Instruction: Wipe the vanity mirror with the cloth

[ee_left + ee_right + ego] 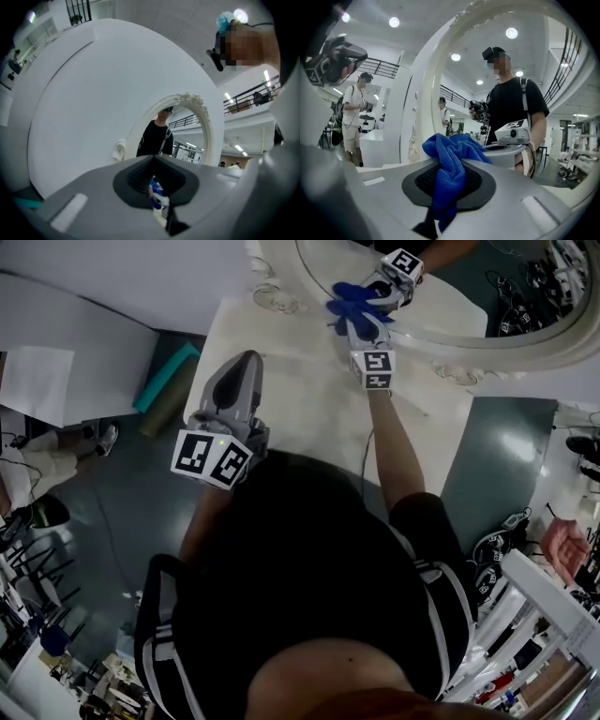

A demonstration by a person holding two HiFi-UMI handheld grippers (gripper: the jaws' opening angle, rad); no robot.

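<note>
I am gripping the blue cloth (352, 302) in the right tongs (364, 322), jaws clamped on a fold of it. Its loose bunch is bulging ahead of the tips and seems to be pressing on the vanity mirror (487, 287) straight in front. Most of the oval glass is stretching away to the right of these tongs, so I judge the wiping should be running that way. The left tongs (246, 362), jaws together on nothing, are hanging well back over the white tabletop (300, 418), the farther pair from the glass.
</note>
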